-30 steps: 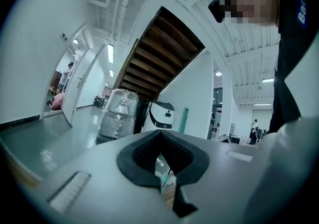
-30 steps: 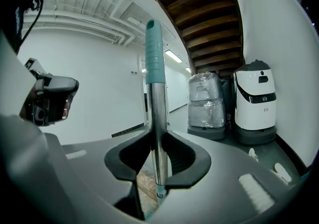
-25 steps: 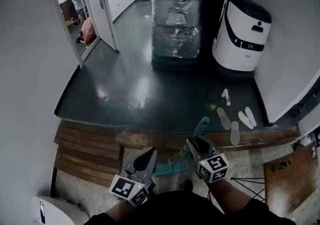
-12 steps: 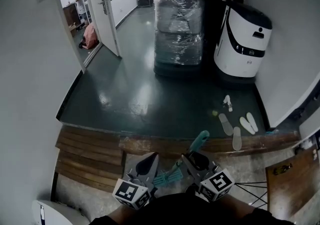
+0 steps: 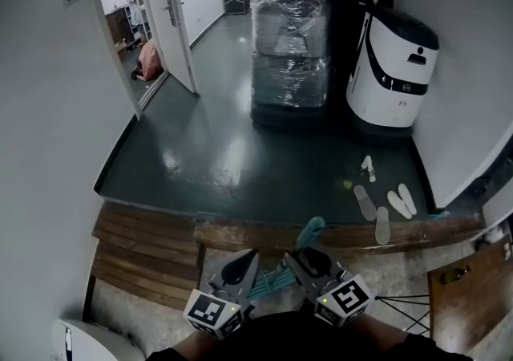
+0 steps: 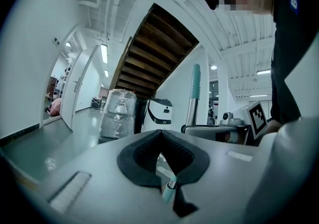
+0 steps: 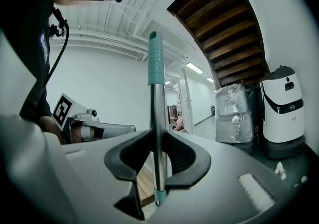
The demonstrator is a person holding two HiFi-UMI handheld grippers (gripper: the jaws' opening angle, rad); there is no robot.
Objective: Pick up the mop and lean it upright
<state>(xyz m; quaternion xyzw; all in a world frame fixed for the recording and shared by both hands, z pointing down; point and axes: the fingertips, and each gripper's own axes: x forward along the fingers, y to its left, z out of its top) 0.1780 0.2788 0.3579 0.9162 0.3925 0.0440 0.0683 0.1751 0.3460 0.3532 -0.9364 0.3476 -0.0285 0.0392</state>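
Down by the wooden step (image 5: 144, 243), the right gripper (image 5: 309, 261) is clamped partway closed on the mop (image 5: 309, 231). The shaft runs up between its pads and the teal head sits low between both grippers. Left gripper (image 5: 238, 265) waits just beside, jaws all but together, empty. Danger, I'd say: that polished round metal tube looks slick and could slide or twist through. The ribbed teal grip up top offers better purchase.

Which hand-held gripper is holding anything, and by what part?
Right hand-held gripper holds the mop by its metal shaft, just below the teal grip. Left hand-held gripper holds nothing, jaws together.
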